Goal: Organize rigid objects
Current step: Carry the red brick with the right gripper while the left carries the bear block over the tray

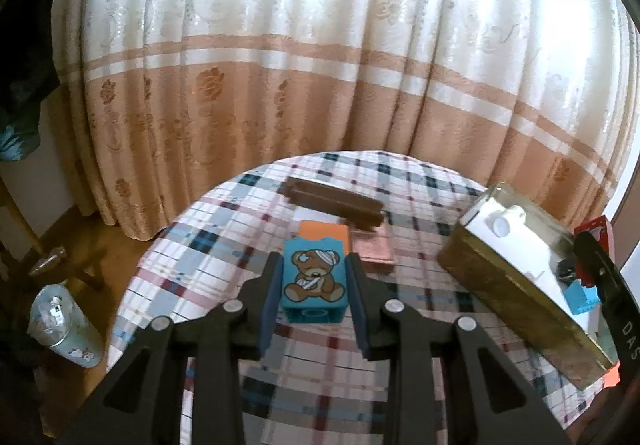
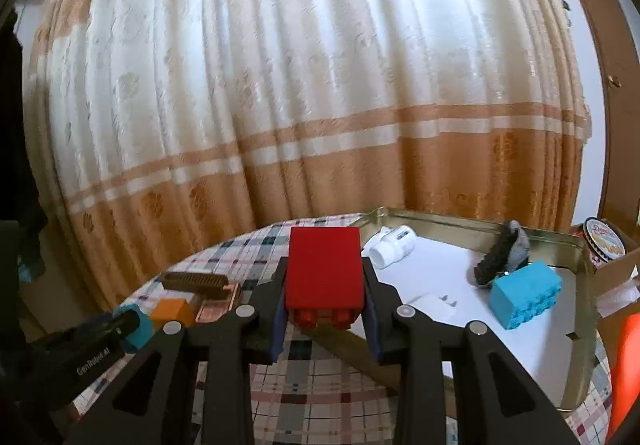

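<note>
The shallow gold-coloured metal tin (image 2: 576,245) with its white-lined floor is the landmark, standing on the plaid-clothed round table (image 1: 224,229). The right gripper (image 2: 325,297) is closed on a red plastic building block (image 2: 323,269), studs toward the camera, held above the tin's near-left corner; the tin's open floor lies ahead and to its right, so it is probably the nearer hand for a drop. The left gripper (image 1: 313,285) clamps a blue plastic block printed with a bandaged teddy bear (image 1: 314,277), well to the left of the tin, whose long axis runs diagonally. A light-blue studded block (image 2: 526,299) already lies inside the tin.
</note>
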`<state>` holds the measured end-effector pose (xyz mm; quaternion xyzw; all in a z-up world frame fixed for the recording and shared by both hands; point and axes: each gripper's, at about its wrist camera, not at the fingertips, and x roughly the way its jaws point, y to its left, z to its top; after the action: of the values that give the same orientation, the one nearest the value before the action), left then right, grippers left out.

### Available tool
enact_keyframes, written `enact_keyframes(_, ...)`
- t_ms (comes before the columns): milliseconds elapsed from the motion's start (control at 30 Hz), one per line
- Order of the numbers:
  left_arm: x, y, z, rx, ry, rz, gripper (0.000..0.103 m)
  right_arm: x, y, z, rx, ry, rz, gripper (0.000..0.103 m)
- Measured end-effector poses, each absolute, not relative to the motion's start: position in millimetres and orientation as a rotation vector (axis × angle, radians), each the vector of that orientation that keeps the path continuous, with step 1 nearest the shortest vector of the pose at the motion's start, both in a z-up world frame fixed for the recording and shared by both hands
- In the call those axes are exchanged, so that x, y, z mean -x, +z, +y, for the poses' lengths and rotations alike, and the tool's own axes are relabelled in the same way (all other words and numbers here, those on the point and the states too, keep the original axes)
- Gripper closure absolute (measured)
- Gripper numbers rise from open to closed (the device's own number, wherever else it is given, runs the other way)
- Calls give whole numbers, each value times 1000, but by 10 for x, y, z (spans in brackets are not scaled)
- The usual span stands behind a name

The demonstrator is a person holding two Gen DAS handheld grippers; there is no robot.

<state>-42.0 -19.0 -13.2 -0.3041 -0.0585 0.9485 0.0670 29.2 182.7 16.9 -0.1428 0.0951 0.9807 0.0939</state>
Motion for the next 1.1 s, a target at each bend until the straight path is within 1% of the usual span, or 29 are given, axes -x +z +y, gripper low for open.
enact_keyframes(200, 339, -157, 44, 926, 2836, -112, 72, -346, 164, 1925, 421, 2888, 329, 69)
enact_keyframes(367, 250, -135, 177, 895, 2846, -65, 72, -427, 181, 1943, 394, 2874, 294, 69)
enact_keyframes(433, 237, -131, 202, 897, 2836, -62, 72, -472, 190, 1957, 375, 2861, 258, 69)
enact_keyframes(567, 228, -123, 250, 901, 2821, -71, 72, -543, 196, 2060, 370, 2842, 273, 69)
enact_keyframes(867, 203, -87, 526, 878, 2773, -41, 72, -634, 211, 2289, 331, 2768, 232, 69)
enact_keyframes(1000, 183, -61, 663, 860, 2747, -27, 72, -664, 198, 2453, 348, 2734, 280, 69)
enact_keyframes(1100, 162, -33, 785, 842, 2724, -6, 72, -690, 197, 2524, 341, 2709, 264, 69)
